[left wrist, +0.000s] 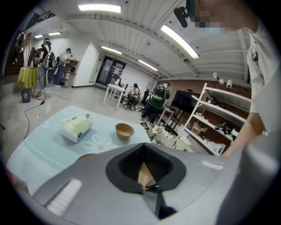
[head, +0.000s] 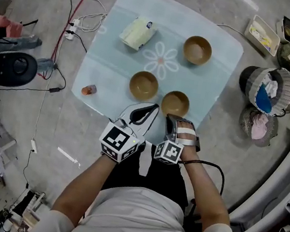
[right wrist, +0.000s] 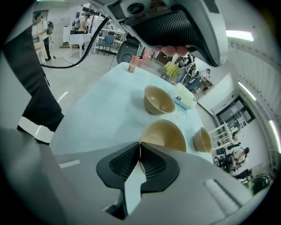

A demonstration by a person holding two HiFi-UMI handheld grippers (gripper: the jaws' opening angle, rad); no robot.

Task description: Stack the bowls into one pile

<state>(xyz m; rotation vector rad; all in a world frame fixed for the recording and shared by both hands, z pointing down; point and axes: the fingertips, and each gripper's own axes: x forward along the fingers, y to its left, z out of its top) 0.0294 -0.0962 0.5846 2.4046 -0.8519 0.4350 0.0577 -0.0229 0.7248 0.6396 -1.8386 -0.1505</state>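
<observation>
tabletop: pale blue; flower print | far bowl: far right; alone | middle bowl, near bowl: near edge; just beside each other | tissue pack: far left | small orange thing: left corner

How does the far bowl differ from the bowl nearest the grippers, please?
The far bowl stands alone near the far right corner of the table; the near bowl sits by the near edge, beside a third bowl. The near bowl lies just ahead of the right gripper; the far bowl is far from it. Both are tan, upright, empty.
</observation>
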